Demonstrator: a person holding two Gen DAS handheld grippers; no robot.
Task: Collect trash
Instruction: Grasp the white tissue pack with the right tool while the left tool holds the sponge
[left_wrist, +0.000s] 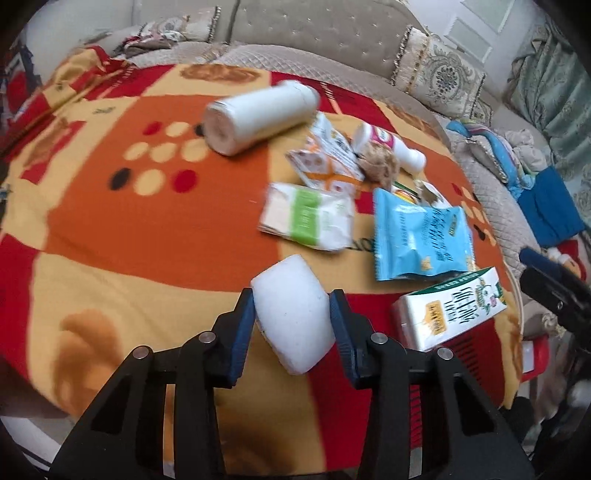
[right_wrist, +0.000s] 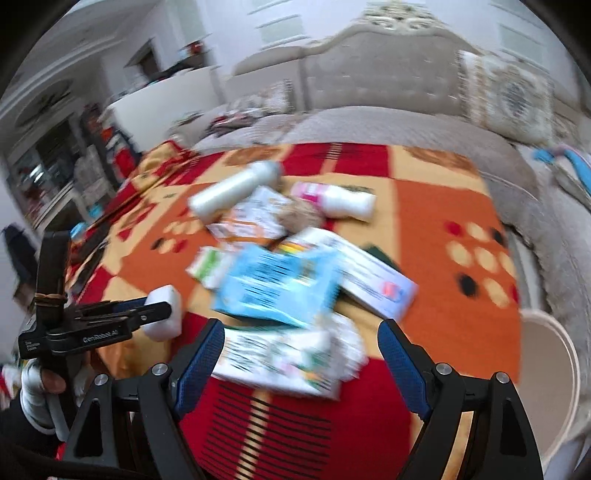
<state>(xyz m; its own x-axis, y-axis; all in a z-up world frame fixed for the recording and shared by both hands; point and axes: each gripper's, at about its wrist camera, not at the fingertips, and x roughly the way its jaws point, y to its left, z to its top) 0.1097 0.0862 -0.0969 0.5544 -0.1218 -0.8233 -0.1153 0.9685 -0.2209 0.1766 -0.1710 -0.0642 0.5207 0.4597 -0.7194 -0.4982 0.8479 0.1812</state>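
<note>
My left gripper (left_wrist: 292, 314) is shut on a white foam block (left_wrist: 293, 325) and holds it above the patterned tablecloth (left_wrist: 129, 229). The block and gripper also show in the right wrist view (right_wrist: 164, 314). Trash lies ahead: a white roll (left_wrist: 258, 114), an orange-white wrapper (left_wrist: 328, 155), a green-white packet (left_wrist: 306, 218), a blue snack bag (left_wrist: 417, 240), a white bottle (left_wrist: 388, 146) and a milk carton (left_wrist: 447, 314). My right gripper (right_wrist: 301, 354) is open, its jaws wide on either side of the milk carton (right_wrist: 277, 358), which lies blurred between them.
A beige sofa (left_wrist: 314, 33) with patterned cushions (left_wrist: 439, 74) runs behind the table. A white box (right_wrist: 369, 273) lies right of the blue bag (right_wrist: 277, 288). A pale chair back (right_wrist: 546, 369) stands at the table's right edge. Shelves (right_wrist: 48, 173) are at far left.
</note>
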